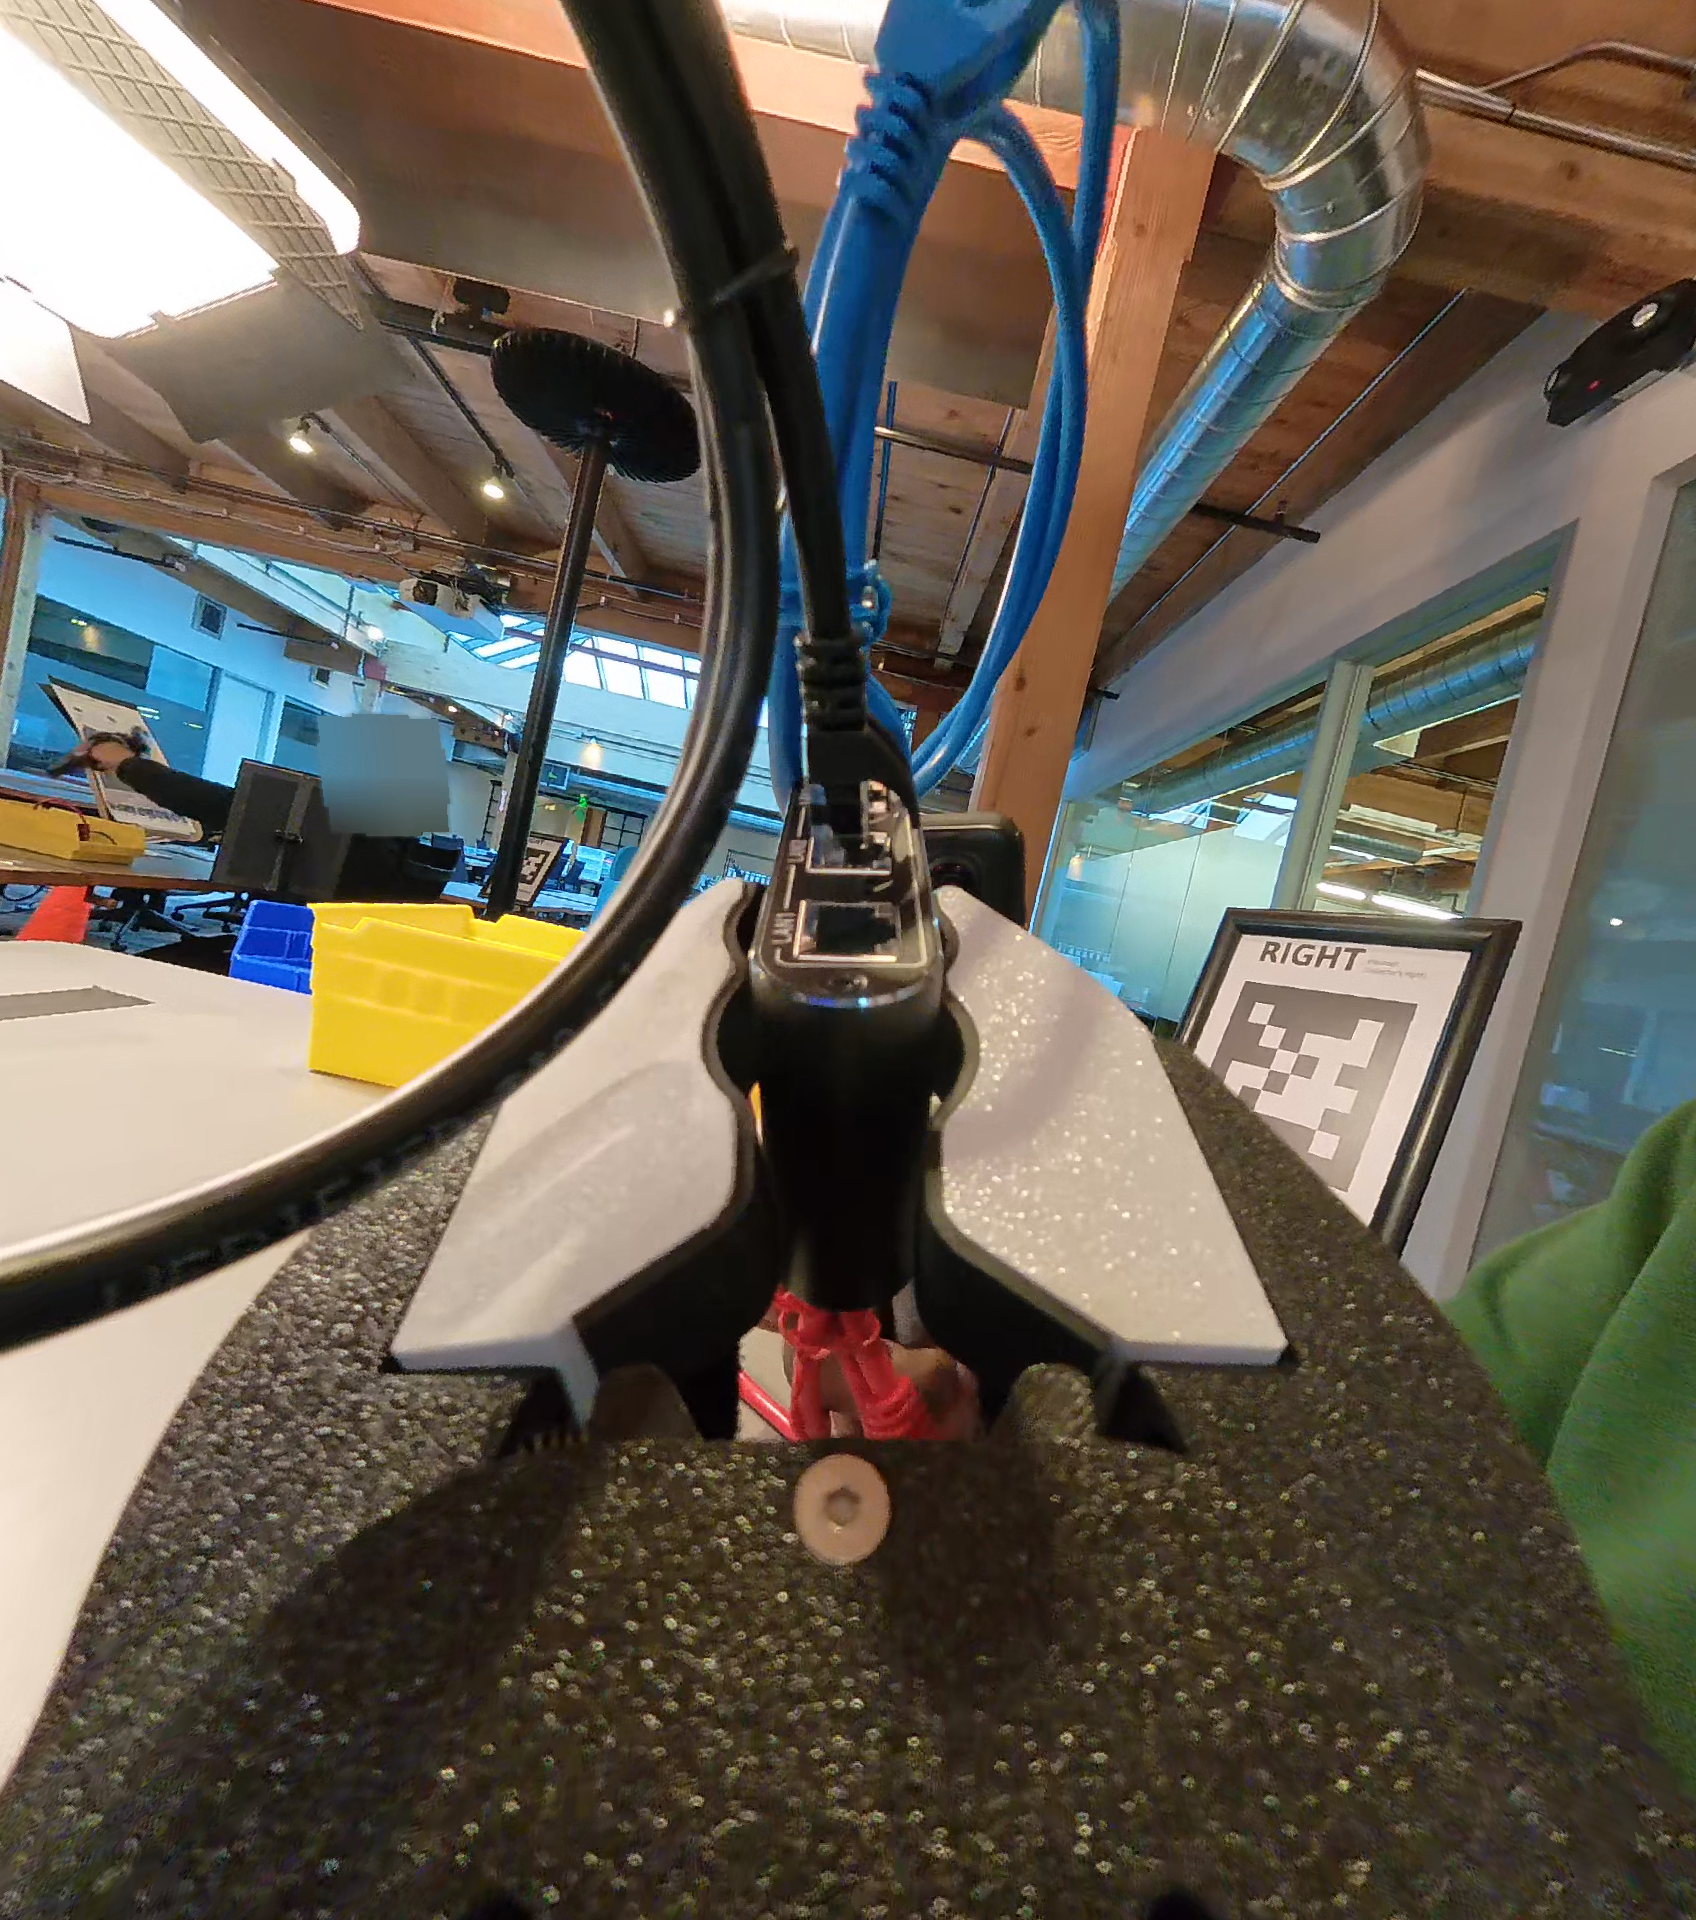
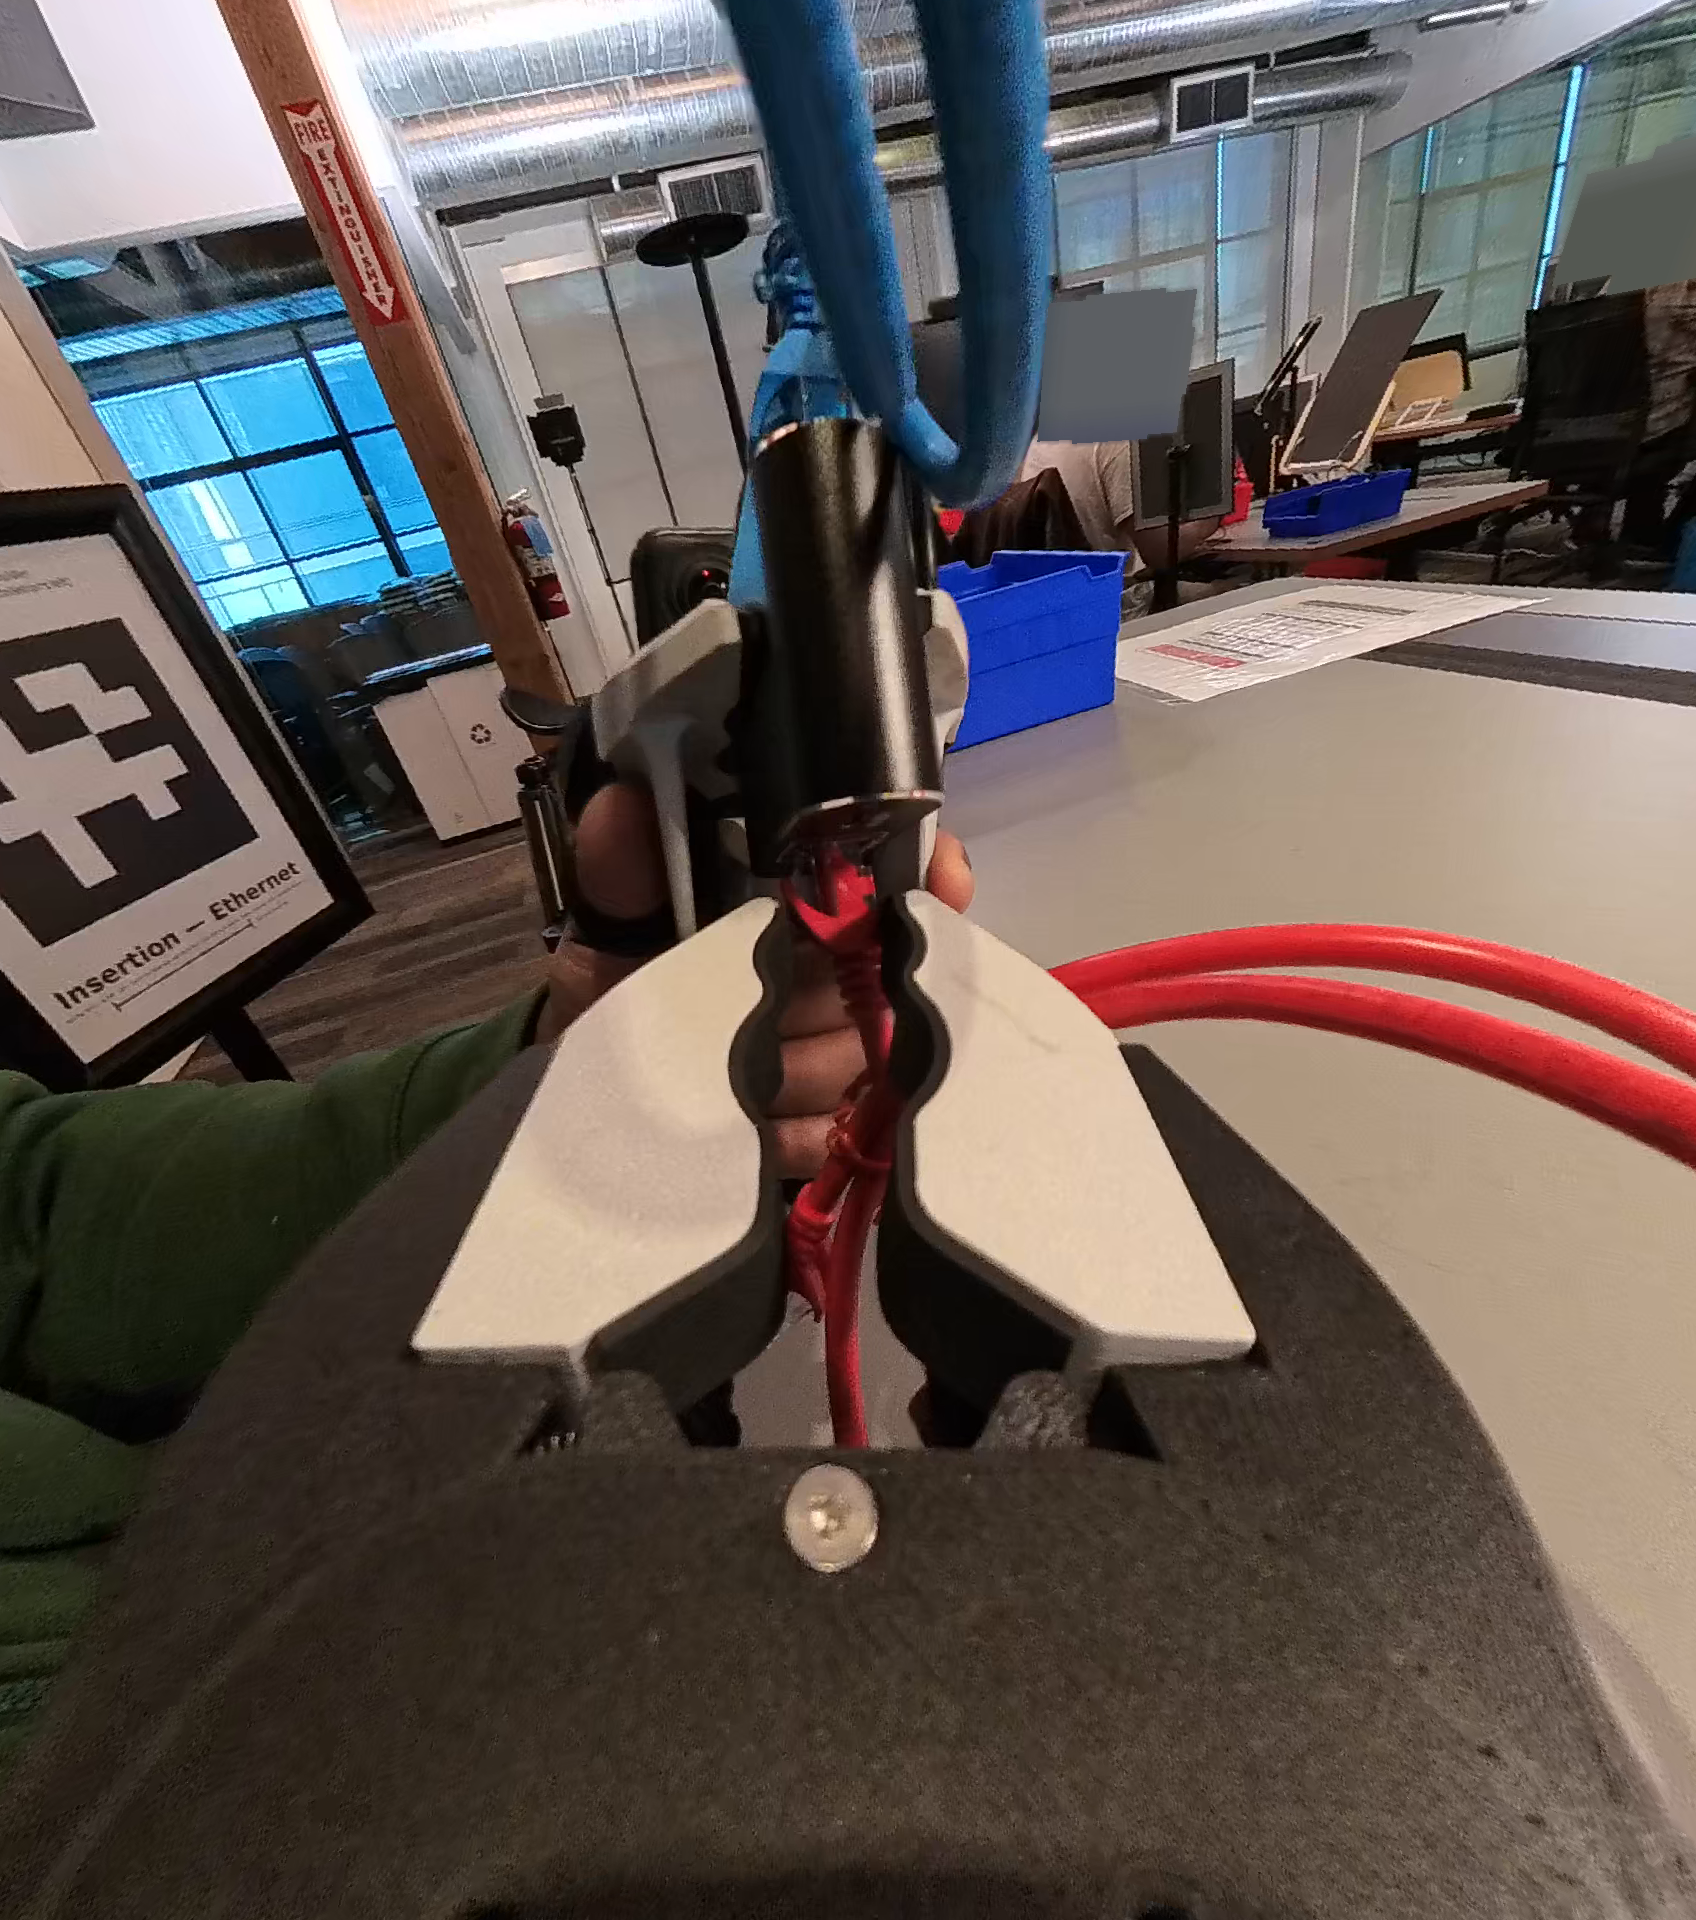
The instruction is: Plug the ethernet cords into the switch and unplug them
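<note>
Between the grey fingers of the left tool (image 1: 844, 997) sits the black switch (image 1: 839, 1101), clamped tight and raised above the grey desk (image 1: 44, 1132). A black cord (image 1: 828, 686) is plugged into its upper face, one port beside it empty. Below the switch, the right tool (image 2: 839, 966) grips a red cord (image 2: 839, 894) at its underside; blue cords (image 1: 937, 436) loop beyond.

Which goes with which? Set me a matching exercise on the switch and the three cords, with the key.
1. switch
2. black cord
3. blue cord
4. red cord

a. held in the right gripper
b. plugged in beside an empty port
c. clamped in the left gripper
d. hanging in loops above

Pairs: 1-c, 2-b, 3-d, 4-a
</note>
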The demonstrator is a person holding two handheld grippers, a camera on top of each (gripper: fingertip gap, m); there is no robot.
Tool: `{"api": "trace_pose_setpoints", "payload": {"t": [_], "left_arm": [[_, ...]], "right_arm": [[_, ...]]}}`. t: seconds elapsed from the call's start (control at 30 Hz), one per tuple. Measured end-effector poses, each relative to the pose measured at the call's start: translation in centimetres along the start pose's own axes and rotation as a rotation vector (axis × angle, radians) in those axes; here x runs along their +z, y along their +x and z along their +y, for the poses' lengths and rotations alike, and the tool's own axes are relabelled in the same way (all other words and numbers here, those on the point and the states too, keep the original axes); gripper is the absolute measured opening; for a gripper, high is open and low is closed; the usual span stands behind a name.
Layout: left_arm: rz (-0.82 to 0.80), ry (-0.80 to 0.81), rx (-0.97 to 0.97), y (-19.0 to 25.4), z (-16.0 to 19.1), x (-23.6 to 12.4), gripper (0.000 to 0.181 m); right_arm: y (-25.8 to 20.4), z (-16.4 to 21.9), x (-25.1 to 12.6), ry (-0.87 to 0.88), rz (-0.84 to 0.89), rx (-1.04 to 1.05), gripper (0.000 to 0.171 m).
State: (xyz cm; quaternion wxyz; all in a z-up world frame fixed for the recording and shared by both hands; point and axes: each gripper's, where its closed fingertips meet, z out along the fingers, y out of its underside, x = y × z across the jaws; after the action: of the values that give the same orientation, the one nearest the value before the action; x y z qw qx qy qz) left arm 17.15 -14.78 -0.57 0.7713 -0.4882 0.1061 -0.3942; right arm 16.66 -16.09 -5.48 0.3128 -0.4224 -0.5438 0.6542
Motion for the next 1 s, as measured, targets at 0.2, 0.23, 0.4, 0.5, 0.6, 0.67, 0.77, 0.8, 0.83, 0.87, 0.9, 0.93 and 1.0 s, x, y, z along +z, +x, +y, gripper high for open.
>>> {"api": "trace_pose_setpoints", "payload": {"t": [0.2,0.23,0.4,0.5,0.6,0.67,0.77,0.8,0.83,0.87,0.9,0.93,1.0], "left_arm": [[0.008,0.005,-0.013,0.0,-0.1,-0.2,0.031],[0.004,0.001,-0.016,-0.1,0.0,-0.2,0.028],[0.017,-0.035,-0.057,0.0,0.6,0.0,0.030],[0.031,-0.030,-0.030,0.3,0.5,0.0,0.029],[0.036,-0.008,-0.024,0.5,0.2,-0.1,0.028],[0.050,0.013,-0.028,0.7,-0.1,-0.3,0.028],[0.079,0.041,-0.032,1.1,-0.5,-0.4,0.029],[0.089,0.049,-0.027,1.3,-0.6,-0.4,0.028],[0.100,0.056,-0.020,1.5,-0.8,-0.4,0.027],[0.108,0.063,-0.015,1.6,-0.9,-0.4,0.027],[0.119,0.070,-0.012,1.8,-0.9,-0.4,0.027],[0.128,0.076,-0.012,2.0,-1.0,-0.5,0.027],[0.141,0.077,-0.011,2.2,-1.0,-0.4,0.027]], "right_arm": [[0.0,0.0,0.1,0.010,0.038,-0.026,0.016],[0.1,0.0,0.1,0.008,0.050,-0.033,0.016],[0.6,-0.1,-0.3,-0.008,0.124,-0.102,0.016],[0.4,-0.7,-0.6,0.025,0.131,-0.111,0.016],[0.1,-0.8,-0.5,0.033,0.122,-0.119,0.016],[-0.2,-0.9,-0.3,0.049,0.107,-0.120,0.016],[-0.7,-1.1,-0.2,0.056,0.095,-0.125,0.016],[-0.8,-1.3,-0.2,0.058,0.095,-0.134,0.016],[-1.0,-1.4,-0.2,0.060,0.096,-0.144,0.016],[-1.1,-1.5,-0.2,0.061,0.097,-0.153,0.016],[-1.3,-1.5,-0.2,0.062,0.097,-0.161,0.016],[-1.4,-1.6,-0.1,0.063,0.097,-0.170,0.016],[-1.6,-1.7,-0.2,0.067,0.096,-0.178,0.017]]}}
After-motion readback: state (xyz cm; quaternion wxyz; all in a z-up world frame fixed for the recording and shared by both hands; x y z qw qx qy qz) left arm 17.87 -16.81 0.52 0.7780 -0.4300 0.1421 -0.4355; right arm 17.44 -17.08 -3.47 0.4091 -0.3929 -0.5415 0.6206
